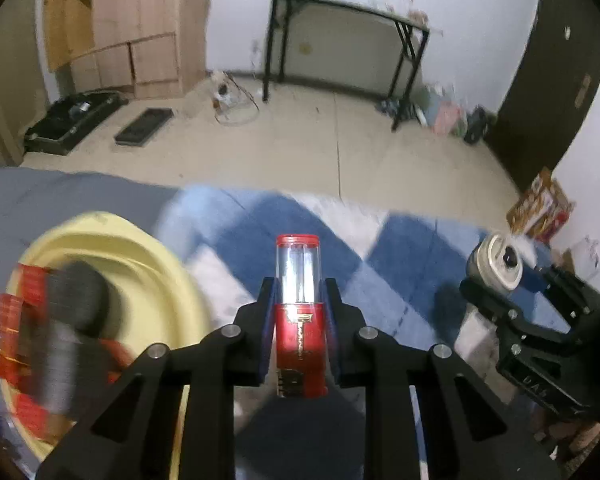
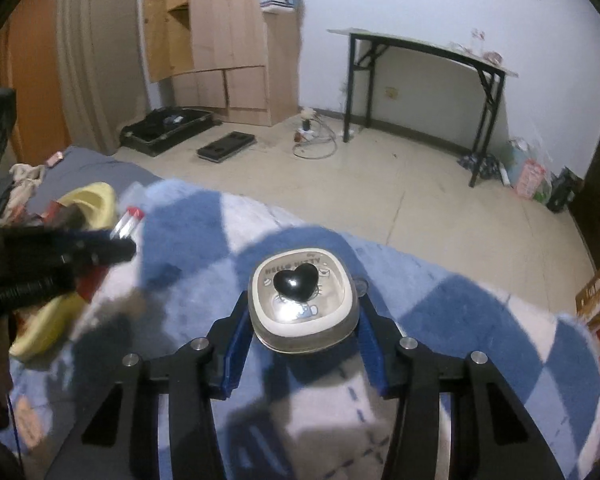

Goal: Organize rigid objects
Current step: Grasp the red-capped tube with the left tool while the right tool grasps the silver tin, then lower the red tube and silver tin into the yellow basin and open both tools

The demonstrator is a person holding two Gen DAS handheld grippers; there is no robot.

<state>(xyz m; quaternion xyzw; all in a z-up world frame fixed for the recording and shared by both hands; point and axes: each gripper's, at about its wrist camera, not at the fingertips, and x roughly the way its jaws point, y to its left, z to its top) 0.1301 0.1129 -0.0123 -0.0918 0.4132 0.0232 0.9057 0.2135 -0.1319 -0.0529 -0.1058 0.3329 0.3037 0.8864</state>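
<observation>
My left gripper (image 1: 298,292) is shut on a red box with a clear, red-capped top (image 1: 299,312), held upright above the blue and white checked blanket (image 1: 404,248). To its left lies a yellow basin (image 1: 156,280) with red packs and a dark object inside, blurred. My right gripper (image 2: 302,316) is shut on a small rounded cream jar whose lid bears a black heart knob (image 2: 303,300). That jar (image 1: 496,260) and the right gripper (image 1: 512,300) also show at the right of the left wrist view. The left gripper (image 2: 120,244) with its red box (image 2: 128,220) sits at the left of the right wrist view.
The blanket (image 2: 204,240) covers a bed with a grey sheet (image 2: 88,164) and crumpled clothes at the far left. Beyond it are a tiled floor, a black-legged table (image 2: 420,80), a wooden wardrobe (image 2: 228,40), an open black case (image 2: 168,128) and a printed carton (image 1: 540,208) at the right.
</observation>
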